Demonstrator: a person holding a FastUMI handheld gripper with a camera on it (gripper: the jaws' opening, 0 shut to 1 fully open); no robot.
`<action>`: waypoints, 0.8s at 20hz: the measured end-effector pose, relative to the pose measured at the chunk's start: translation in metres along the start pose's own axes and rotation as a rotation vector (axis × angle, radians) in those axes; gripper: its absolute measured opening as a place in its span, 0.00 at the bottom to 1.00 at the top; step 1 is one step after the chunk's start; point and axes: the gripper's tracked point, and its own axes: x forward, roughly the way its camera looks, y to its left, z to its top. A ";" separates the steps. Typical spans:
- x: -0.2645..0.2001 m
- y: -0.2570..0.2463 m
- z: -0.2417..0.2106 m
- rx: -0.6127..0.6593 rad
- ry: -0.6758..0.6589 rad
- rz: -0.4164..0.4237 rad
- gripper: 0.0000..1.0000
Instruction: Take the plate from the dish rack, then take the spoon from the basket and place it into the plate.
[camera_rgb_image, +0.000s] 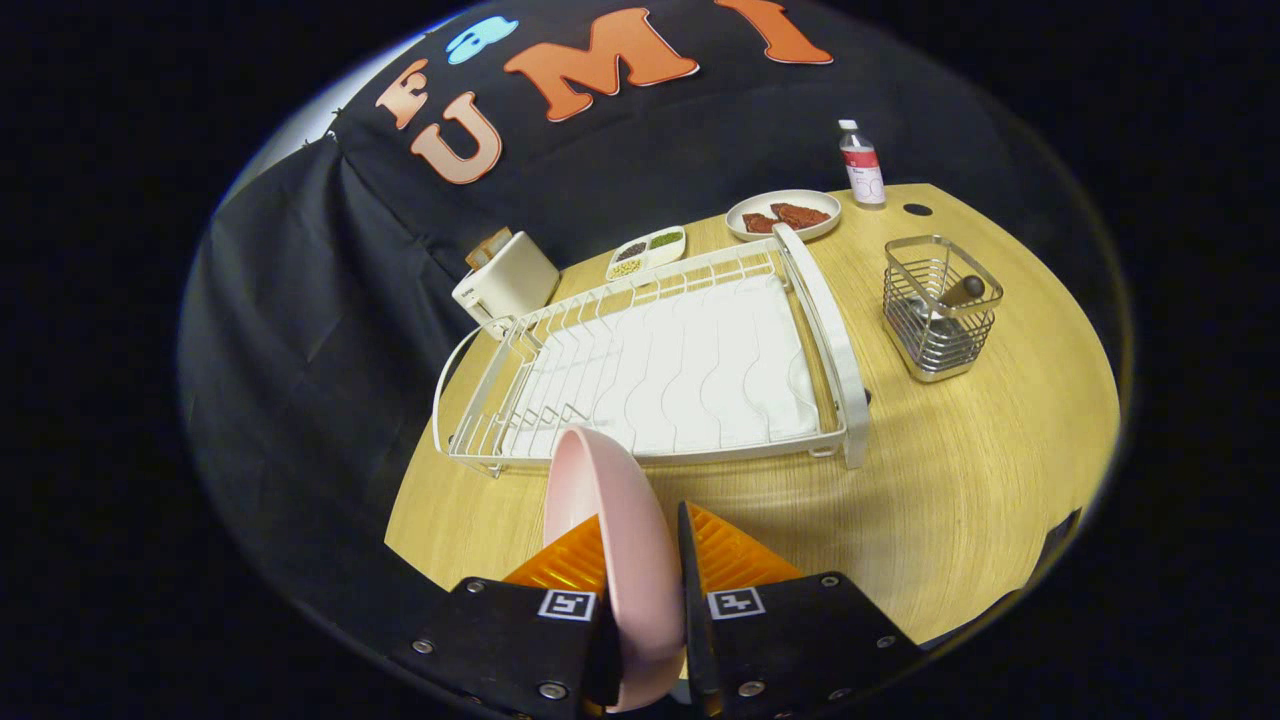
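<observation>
Pink plate (615, 530) clamped in tool (640, 560), rack (660, 370) ahead, basket (940, 305) beyond

Bottle label: the small clear plastic bottle (861, 163) carries a red-and-white label, too small to read.
Tongs (645, 560): square black-and-white markers, no words.

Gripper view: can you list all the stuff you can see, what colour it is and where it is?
Plate: one, pink, held on edge between the fingers.
Dish rack: one, white, on the table just beyond the plate.
Basket: one, silver wire, beside the rack.
Spoon: one, dark handle sticking out of the basket.
Bottle: one, clear with red label, far table edge.
Food plate: one, white with brown pieces, behind the rack.
Divided dish: one, white, beside the food plate.
Toaster: one, cream, behind the rack.
Table: one, light wood.
Gripper: one, orange fingers pressing both sides of the plate.
</observation>
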 end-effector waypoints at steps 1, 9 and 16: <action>0.003 -0.003 -0.005 -0.007 0.000 -0.011 0.27; 0.018 -0.027 -0.024 -0.017 -0.007 -0.039 0.28; -0.003 -0.037 -0.001 -0.067 -0.113 -0.044 0.38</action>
